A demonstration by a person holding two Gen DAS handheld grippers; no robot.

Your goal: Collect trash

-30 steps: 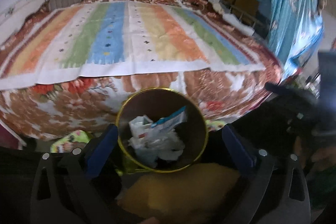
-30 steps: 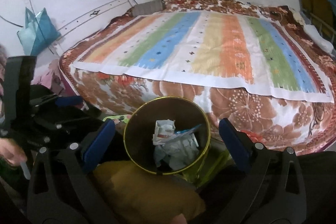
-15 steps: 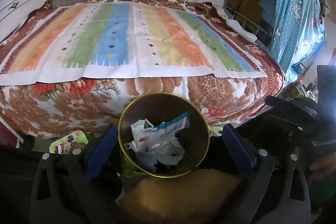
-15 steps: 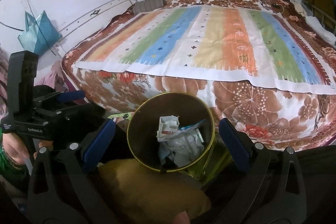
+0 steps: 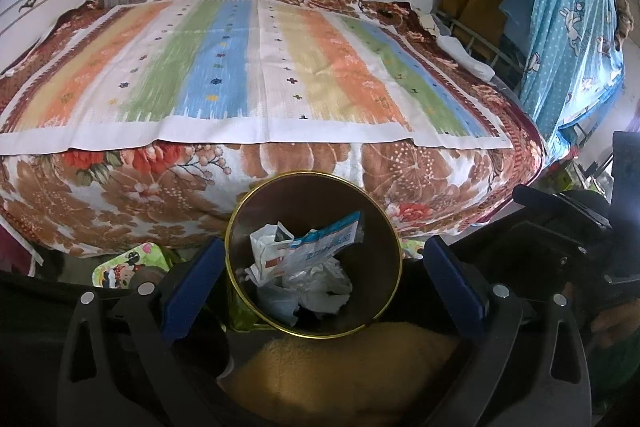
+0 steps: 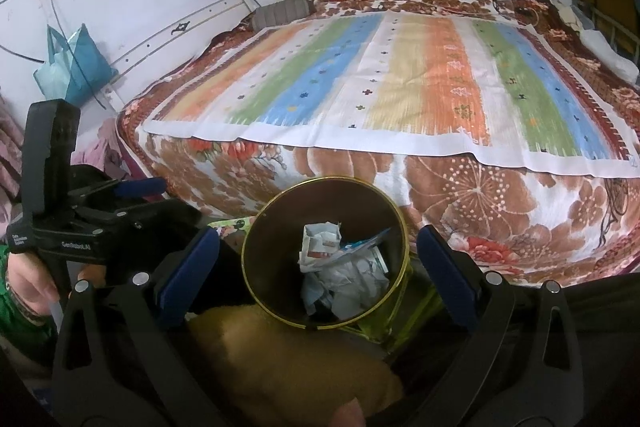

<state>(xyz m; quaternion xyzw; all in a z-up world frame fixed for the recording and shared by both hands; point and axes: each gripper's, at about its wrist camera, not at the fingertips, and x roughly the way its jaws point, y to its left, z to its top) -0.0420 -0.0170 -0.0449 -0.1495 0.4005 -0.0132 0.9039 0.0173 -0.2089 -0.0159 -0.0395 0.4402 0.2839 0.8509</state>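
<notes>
Bin [image 5: 384, 307]: stood on the floor at the foot of the bed [image 5: 256, 67], at 12 o'clock from both tools; brown inside, gold rim, seen from above.
Trash [image 5: 304, 267]: lay inside the bin — crumpled white paper, a blue-and-white wrapper on top, a clear plastic scrap; same heap in the right wrist view [image 6: 344, 275].
Left tool [image 5: 320, 283]: spread wide, blue pads at 9 and 3 o'clock of the bin, held nothing.
Right tool [image 6: 320, 275]: likewise spread wide and empty, straddled the bin rim from above; the left tool's body showed at its 9 o'clock, gripped by a hand [image 6: 28, 275].
Change: over the last second both views had tipped up and drawn back a little — more of the striped cover [image 6: 400, 87] and the wall came into frame, the bin sat slightly lower and nearer; the heap in it looked unchanged.
Bed surface: no loose litter visible on the cover or the floral blanket [image 5: 120, 195].
Meaning: probably the deposit was finished and the tools were pulling off the bin — either a scan for further trash or the end of the task.
Risk: low; wrapper poked up high, could tip out if the bin were nudged.
</notes>
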